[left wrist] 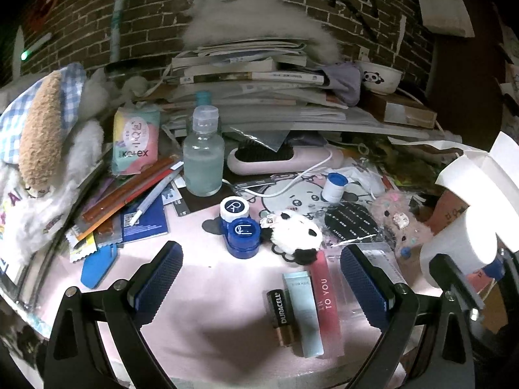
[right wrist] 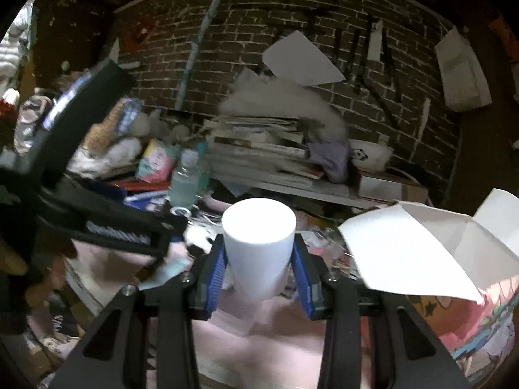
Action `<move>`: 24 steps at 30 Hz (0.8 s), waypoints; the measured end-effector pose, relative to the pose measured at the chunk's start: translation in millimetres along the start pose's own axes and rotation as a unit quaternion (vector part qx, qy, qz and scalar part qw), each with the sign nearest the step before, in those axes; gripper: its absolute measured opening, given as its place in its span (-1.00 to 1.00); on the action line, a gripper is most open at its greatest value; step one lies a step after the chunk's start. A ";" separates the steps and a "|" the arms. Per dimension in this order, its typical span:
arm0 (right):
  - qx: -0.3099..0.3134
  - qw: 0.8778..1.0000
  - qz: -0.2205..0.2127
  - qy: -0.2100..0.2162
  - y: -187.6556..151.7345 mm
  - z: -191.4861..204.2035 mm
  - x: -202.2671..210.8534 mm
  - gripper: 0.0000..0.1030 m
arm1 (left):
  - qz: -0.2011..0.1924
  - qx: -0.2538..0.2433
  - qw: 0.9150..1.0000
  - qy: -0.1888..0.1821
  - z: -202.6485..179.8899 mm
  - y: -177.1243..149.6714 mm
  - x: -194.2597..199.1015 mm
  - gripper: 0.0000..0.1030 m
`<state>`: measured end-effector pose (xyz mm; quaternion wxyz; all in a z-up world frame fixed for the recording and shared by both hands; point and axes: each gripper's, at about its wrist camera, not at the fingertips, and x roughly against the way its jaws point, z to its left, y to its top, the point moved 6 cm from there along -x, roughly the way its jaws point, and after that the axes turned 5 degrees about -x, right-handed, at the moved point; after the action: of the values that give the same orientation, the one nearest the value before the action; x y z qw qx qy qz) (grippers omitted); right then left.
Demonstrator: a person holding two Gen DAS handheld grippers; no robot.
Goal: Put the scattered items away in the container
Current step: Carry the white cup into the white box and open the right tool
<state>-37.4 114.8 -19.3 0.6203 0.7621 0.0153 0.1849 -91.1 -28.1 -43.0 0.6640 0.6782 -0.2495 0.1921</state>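
A: How much of the tidying is done, would you say?

B: Very little, by my judgement. The right gripper [right wrist: 259, 270] has its fingers closed on a plain white cylindrical object [right wrist: 259, 246], held up off the pink surface [left wrist: 201, 291]. I cannot tell what it is, nor whether it is already over the container.

A: Which container?

B: Probably the white cardboard box with open flaps [right wrist: 421, 246], just right of the cylinder. Its inside is hidden.

A: And the left gripper?

B: The left gripper [left wrist: 259, 278] hovers with its fingers wide apart and nothing between them. Below it lie a black and copper Duracell battery [left wrist: 281, 314], a pale blue tube [left wrist: 305, 311] and a pink tube printed "TO YOU" [left wrist: 327, 298], side by side and touching.

A: What else is left?

B: A blue and white contact lens case [left wrist: 240, 227], a fluffy panda charm [left wrist: 296, 236] beside it, and a clear bottle of pale liquid [left wrist: 203, 155] farther back. Nearly everything is still out
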 end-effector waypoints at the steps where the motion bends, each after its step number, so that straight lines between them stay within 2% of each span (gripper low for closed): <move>1: 0.001 1.000 -0.003 0.004 2.4 2.0 1.0 -0.31 | 0.000 0.001 1.000 0.001 0.9 0.0 0.0 0.89; 6: 0.001 0.999 -0.008 0.039 11.1 16.5 6.3 -0.30 | -0.001 0.004 1.000 0.009 6.4 0.1 1.6 0.89; 11: 0.009 0.999 -0.017 0.046 18.1 25.5 9.4 -0.31 | -0.002 0.011 1.000 0.015 12.9 0.3 4.3 0.89; 13: 0.014 0.999 -0.023 0.034 22.5 21.9 10.9 -0.31 | -0.001 0.011 1.000 0.016 13.4 0.1 4.8 0.89; 19: 0.013 0.999 -0.038 -0.016 51.7 -29.4 21.5 -0.31 | 0.001 0.010 1.000 0.013 11.0 -0.5 3.0 0.89; 24: -0.012 0.999 0.006 -0.052 71.9 -97.5 22.6 -0.31 | 0.002 0.007 1.000 0.002 3.1 0.0 2.4 0.89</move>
<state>-60.5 195.6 70.8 0.6284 0.7631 -0.0235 0.1487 -89.4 -31.4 -41.7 0.6597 0.6818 -0.2477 0.1963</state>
